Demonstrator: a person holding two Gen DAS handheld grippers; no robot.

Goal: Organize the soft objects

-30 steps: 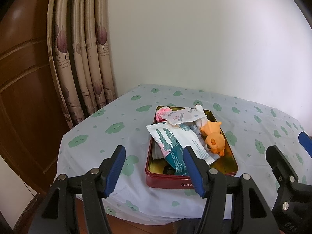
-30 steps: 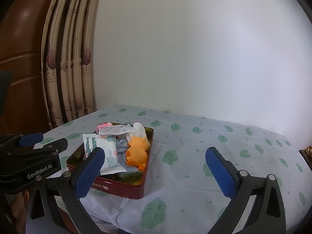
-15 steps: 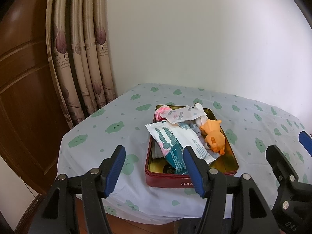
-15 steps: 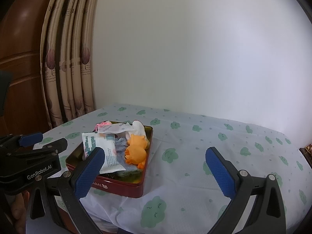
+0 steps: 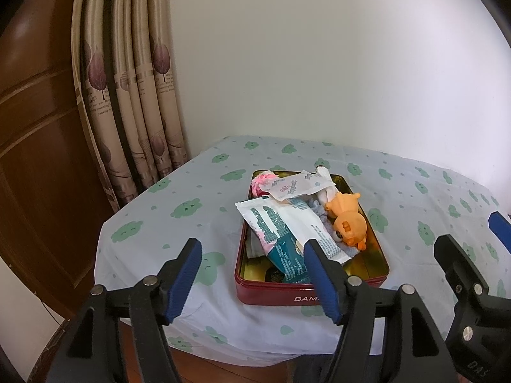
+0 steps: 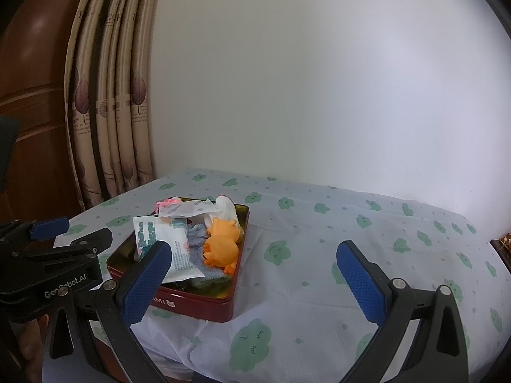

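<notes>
From the left wrist we see our left claw (image 5: 252,279) with jaws that have just been opening, holding nothing, the red tin (image 5: 271,296) of soft things just ahead and rightward, ready for picking. From the right wrist, our right claw (image 6: 255,282) gapes wide and empty, the tin ahead to its left with the orange plush toy (image 6: 223,245) on top, so either claw can reach in.

A dark red tin (image 5: 274,296) with a shiny gold inside sits on a pale blue tablecloth (image 5: 179,223) printed with green smiling clouds. In the tin lie an orange plush toy (image 5: 348,220), a white packet with teal print (image 5: 287,226), a white sachet with faint purple flowers (image 5: 293,185) and something pink (image 5: 260,180) at the far left corner. Left of the tin hang beige curtains (image 5: 127,95) patterned with purple leaves, beside reddish-brown wood (image 5: 32,127).
</notes>
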